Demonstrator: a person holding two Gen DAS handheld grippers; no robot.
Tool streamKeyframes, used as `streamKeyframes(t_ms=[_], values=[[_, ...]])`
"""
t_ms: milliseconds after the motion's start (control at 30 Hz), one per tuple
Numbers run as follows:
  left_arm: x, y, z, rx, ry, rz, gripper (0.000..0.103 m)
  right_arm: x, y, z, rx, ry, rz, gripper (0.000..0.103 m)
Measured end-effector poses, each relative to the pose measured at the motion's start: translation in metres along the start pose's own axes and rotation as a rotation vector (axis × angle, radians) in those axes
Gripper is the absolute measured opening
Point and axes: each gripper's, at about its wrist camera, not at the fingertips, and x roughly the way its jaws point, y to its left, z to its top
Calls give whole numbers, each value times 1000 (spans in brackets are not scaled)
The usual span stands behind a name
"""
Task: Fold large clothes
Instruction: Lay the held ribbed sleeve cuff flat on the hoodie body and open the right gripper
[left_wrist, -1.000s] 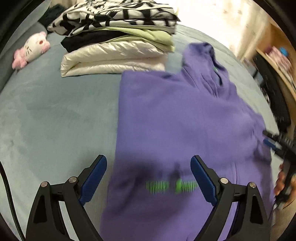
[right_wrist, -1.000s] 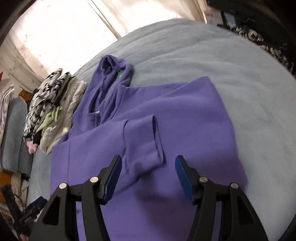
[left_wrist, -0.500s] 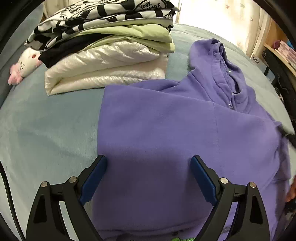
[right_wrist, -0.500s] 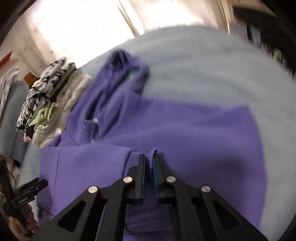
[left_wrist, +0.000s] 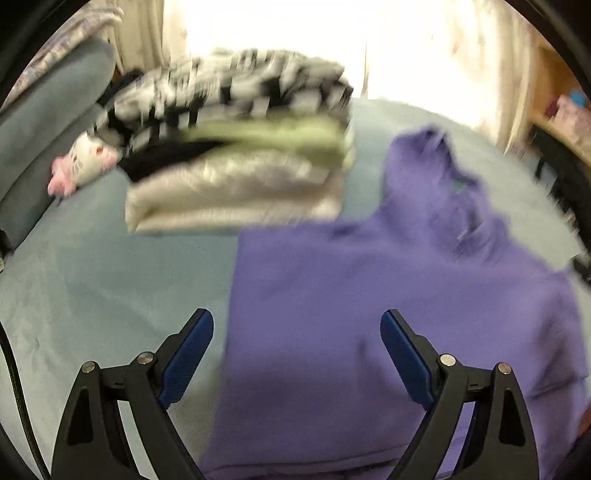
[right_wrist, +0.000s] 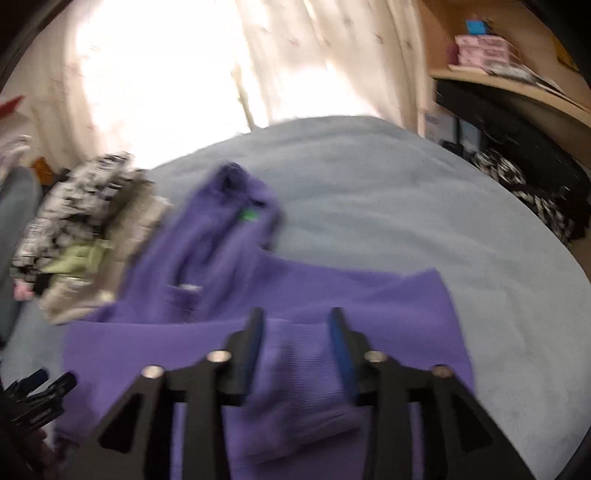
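**Folding a purple hoodie on a grey-blue bed**

Lying flat on the bed (left_wrist: 92, 280), the purple hoodie (left_wrist: 369, 295) has its hood pointing away toward a bright curtained window, a layout that likely keeps its edges easy to reach. The left gripper (left_wrist: 297, 345) hangs above the hoodie's left edge, jaws wide apart and empty. The right gripper (right_wrist: 297, 332) has its jaws partly apart, with a ribbed sleeve cuff (right_wrist: 303, 354) between them; whether they pinch it cannot be told through the blur.

A stack of folded clothes (left_wrist: 236, 177) sits beside the hood. Only the left view shows a pink-and-white plush toy (left_wrist: 86, 164) clearly. Only the right view shows the cuff and wooden shelves (right_wrist: 517, 81).
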Motion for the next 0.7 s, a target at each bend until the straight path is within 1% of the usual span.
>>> streamKeyframes(t_ms=[33,100,167,267,300,333,367,400,433,467,500,533,567,600,633,700], values=[[-6,-8,2,3,-22,-29,91,1,14,-2,-26,15,38,43],[-6,-23,3,29,-11,-51,91,9,38,-8,-78,57,82,43],[5,-40,-3,56,33,-59,91,23,55,-18,-108,104,101,43],[29,-49,-19,72,106,-51,91,46,57,-34,-95,181,109,43],[42,-49,-26,83,147,-31,91,50,53,-41,-87,203,100,43],[52,-44,-31,72,168,-51,92,57,42,-45,-70,230,84,41],[54,-38,-32,45,160,-83,93,61,32,-46,-57,237,83,39],[53,-31,-32,17,156,-112,93,60,18,-44,-43,231,72,32],[53,-28,-30,12,157,-115,93,58,6,-42,-32,221,50,26],[52,-26,-29,19,151,-75,93,55,-9,-37,-10,208,34,26],[52,-24,-27,35,144,-43,93,50,-28,-33,32,199,68,24],[53,-22,-27,42,147,-49,93,46,-41,-31,65,200,96,19],[54,-20,-26,43,154,-56,93,43,-49,-30,68,198,38,19],[55,-17,-26,41,155,-60,93,38,-58,-29,58,187,-73,29],[55,-17,-25,42,155,-60,93,36,-62,-30,58,178,-101,39],[53,-19,-27,49,155,-50,93,32,-76,-34,93,192,-87,39]])
